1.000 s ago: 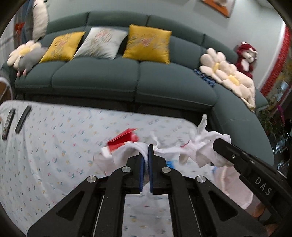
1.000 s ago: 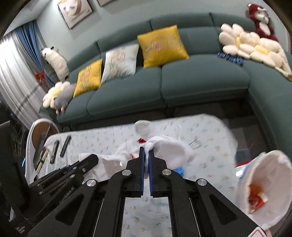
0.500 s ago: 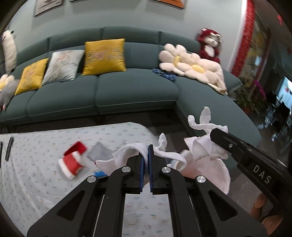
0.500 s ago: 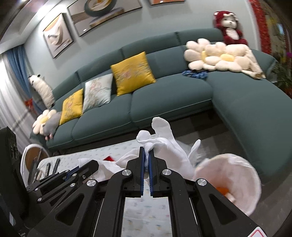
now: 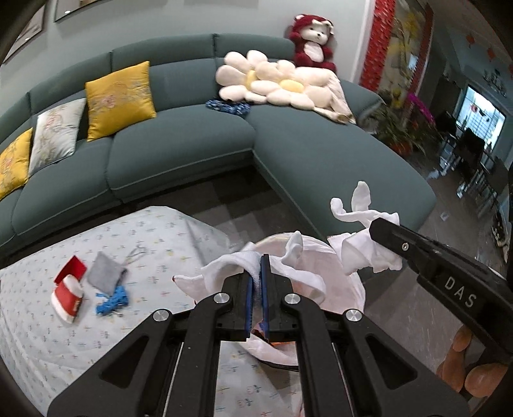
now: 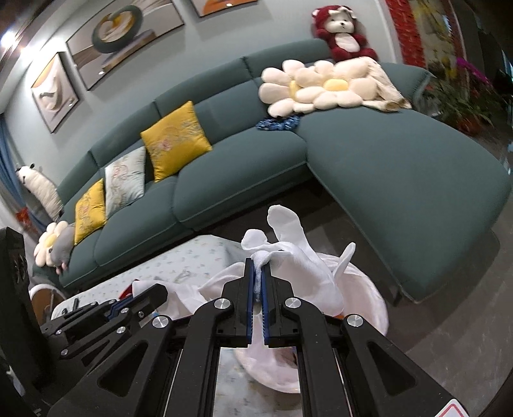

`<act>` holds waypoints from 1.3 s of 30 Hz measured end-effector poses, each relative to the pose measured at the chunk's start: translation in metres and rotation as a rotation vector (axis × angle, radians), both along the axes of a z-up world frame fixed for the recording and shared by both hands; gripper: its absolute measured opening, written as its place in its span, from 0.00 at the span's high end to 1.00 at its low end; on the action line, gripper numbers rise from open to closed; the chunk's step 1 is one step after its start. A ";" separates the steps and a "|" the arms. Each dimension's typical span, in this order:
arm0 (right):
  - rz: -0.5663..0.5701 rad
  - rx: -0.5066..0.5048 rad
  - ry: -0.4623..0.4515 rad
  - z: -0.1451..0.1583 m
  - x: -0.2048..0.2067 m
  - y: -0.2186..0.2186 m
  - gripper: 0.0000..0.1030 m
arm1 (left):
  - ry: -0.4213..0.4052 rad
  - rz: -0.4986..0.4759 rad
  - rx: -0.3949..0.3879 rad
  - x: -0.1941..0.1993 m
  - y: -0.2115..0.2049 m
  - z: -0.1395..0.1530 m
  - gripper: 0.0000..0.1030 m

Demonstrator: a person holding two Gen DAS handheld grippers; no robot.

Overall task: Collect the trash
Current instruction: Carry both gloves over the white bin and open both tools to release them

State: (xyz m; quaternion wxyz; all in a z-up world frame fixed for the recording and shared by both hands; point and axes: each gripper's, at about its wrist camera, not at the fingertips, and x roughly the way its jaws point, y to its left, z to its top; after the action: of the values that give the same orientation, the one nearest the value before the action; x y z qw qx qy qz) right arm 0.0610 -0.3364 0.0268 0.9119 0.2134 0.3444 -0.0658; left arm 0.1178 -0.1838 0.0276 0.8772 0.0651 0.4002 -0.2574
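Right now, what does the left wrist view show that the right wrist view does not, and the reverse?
Only the left wrist view shows the red packet, grey pouch and blue scrap on the table.

Only the right wrist view shows the paintings and the blue curtain.

Both show the sofa, the red plush, and the left gripper and right gripper, each shut on the white bag.
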 end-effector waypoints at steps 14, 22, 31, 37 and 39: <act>-0.014 0.029 0.042 -0.025 0.001 -0.011 0.96 | 0.020 0.000 0.003 0.000 -0.021 -0.015 0.72; -0.002 0.023 0.047 -0.024 0.003 -0.004 0.94 | 0.017 0.030 0.001 0.002 -0.015 -0.013 0.61; -0.003 0.012 0.051 -0.022 0.006 0.000 0.86 | 0.027 0.062 0.001 0.004 -0.003 -0.014 0.56; -0.001 -0.001 0.032 -0.016 0.006 0.004 0.65 | 0.025 0.075 -0.002 0.006 0.004 -0.013 0.56; 0.003 -0.003 0.032 -0.015 0.007 0.004 0.64 | 0.028 0.081 -0.004 0.006 0.007 -0.013 0.56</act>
State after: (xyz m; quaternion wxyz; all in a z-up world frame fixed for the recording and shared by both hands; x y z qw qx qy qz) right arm 0.0684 -0.3321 0.0120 0.9067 0.2105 0.3589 -0.0684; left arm 0.1237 -0.1772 0.0150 0.8813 0.0438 0.4142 -0.2233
